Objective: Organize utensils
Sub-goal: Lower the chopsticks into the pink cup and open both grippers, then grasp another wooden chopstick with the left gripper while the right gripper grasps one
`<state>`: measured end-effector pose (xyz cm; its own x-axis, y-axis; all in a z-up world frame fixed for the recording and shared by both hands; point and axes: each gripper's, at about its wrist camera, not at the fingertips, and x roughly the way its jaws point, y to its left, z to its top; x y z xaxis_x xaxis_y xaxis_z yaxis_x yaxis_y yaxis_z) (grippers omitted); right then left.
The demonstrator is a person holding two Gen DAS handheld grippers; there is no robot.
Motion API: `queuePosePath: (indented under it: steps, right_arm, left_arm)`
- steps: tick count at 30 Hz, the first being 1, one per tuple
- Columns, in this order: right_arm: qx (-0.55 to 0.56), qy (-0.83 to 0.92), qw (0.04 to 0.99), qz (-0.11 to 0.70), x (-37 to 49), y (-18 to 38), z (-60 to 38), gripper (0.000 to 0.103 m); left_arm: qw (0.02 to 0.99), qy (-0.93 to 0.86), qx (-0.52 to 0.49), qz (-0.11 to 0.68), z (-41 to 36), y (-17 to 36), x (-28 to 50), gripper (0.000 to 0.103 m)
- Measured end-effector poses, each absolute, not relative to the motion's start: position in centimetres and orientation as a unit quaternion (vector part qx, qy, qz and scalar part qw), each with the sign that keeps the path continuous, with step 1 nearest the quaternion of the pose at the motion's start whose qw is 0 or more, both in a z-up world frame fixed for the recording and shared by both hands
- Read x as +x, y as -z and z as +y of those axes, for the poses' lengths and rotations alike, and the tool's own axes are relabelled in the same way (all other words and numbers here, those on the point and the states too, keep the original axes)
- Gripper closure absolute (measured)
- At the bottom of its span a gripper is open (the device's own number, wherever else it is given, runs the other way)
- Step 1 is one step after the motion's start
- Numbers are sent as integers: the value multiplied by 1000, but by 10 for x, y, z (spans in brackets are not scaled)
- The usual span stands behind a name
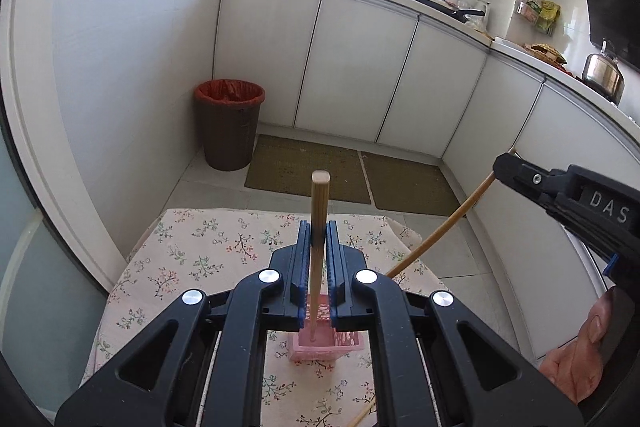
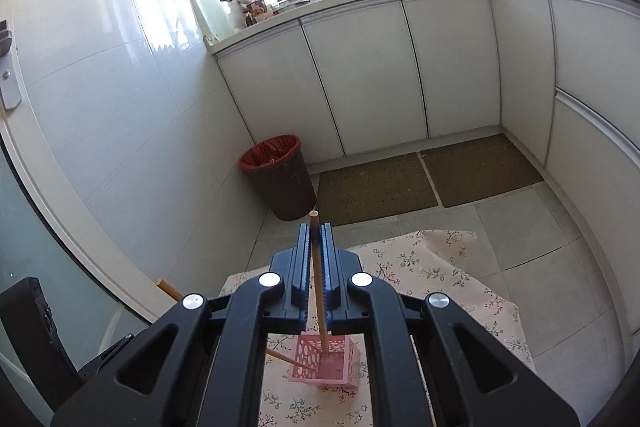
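My left gripper point(image 1: 319, 229) is shut on a wooden chopstick point(image 1: 319, 203) that points down into a pink perforated holder point(image 1: 320, 347) on the floral tablecloth point(image 1: 200, 259). My right gripper point(image 2: 316, 237) is shut on a second, thinner chopstick point(image 2: 318, 279) whose lower end is inside the same pink holder point(image 2: 324, 367). In the left wrist view the right gripper point(image 1: 505, 165) comes in from the right with its chopstick point(image 1: 440, 227) slanting down. In the right wrist view the left chopstick's tip point(image 2: 288, 358) enters the holder from the left.
The small table stands in a kitchen corner. A brown bin with a red liner point(image 1: 229, 123) is on the floor by the wall, with two mats point(image 1: 308, 169) in front of white cabinets point(image 1: 360, 67). Another chopstick point(image 1: 362, 415) lies near the table's front.
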<state>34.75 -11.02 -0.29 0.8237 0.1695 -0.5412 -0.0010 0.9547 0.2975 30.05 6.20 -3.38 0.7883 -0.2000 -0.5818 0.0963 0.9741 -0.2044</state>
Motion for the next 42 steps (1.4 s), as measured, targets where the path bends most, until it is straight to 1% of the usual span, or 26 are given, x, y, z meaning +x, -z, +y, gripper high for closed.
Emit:
queuePosePath:
  steps: [2, 3, 4, 5, 6, 7, 9, 13, 14, 15, 16, 18, 20, 21, 22, 26, 29, 31, 38, 40, 42]
  right_arm:
    - [158, -38, 937, 308, 353, 14, -114, 93]
    - [163, -34, 936, 311, 352, 18, -117, 92]
    - [163, -29, 936, 311, 351, 19, -118, 89]
    - [163, -24, 937, 309, 348, 20, -121, 86]
    - [163, -21, 937, 306, 346, 20, -122, 79]
    - [164, -17, 939, 303, 341, 19, -125, 76]
    - [162, -10, 941, 297, 332, 17, -126, 74]
    - [158, -2, 944, 288, 314, 15, -128, 69]
    - [156, 0, 945, 287, 310, 13, -128, 68]
    - [153, 2, 946, 286, 305, 12, -128, 66]
    - [151, 4, 947, 283, 300, 11, -128, 61]
    - [148, 11, 950, 274, 288, 9, -129, 55]
    - [145, 16, 953, 267, 278, 8, -130, 53]
    - [145, 19, 953, 265, 273, 8, -131, 49]
    - [146, 21, 953, 263, 268, 8, -132, 46]
    - [141, 34, 955, 259, 252, 8, -136, 41]
    - [132, 50, 957, 253, 240, 12, -138, 32]
    - [129, 63, 958, 249, 232, 16, -141, 24]
    - [119, 90, 952, 267, 213, 39, -151, 13]
    - [127, 96, 950, 270, 205, 46, -159, 7]
    - [141, 106, 945, 276, 193, 56, -171, 7]
  left_arm:
    - [940, 76, -94, 319, 67, 38, 301, 88]
    - [941, 71, -99, 316, 70, 39, 299, 78]
    - [943, 64, -102, 310, 74, 37, 296, 70]
    - [945, 59, -105, 305, 76, 35, 294, 69]
    - [946, 56, -109, 302, 79, 33, 291, 68]
    - [946, 54, -113, 299, 82, 30, 288, 68]
    - [948, 50, -113, 294, 84, 25, 282, 66]
    - [952, 46, -113, 280, 81, 14, 271, 53]
    - [954, 45, -109, 276, 80, 11, 268, 52]
    - [956, 43, -105, 272, 78, 8, 264, 50]
    - [957, 41, -103, 267, 77, 5, 259, 47]
    - [959, 40, -100, 261, 73, -1, 251, 43]
    - [961, 39, -97, 257, 70, -4, 243, 40]
    - [961, 37, -94, 256, 68, -4, 240, 38]
    - [962, 35, -91, 255, 66, -5, 237, 37]
    - [962, 32, -87, 258, 60, -2, 230, 34]
    - [960, 31, -89, 263, 58, 1, 226, 29]
    - [960, 29, -90, 263, 57, 4, 223, 22]
    - [959, 34, -73, 272, 50, 14, 211, 8]
    - [957, 42, -65, 280, 47, 19, 208, 7]
    - [950, 56, -59, 301, 42, 27, 210, 7]
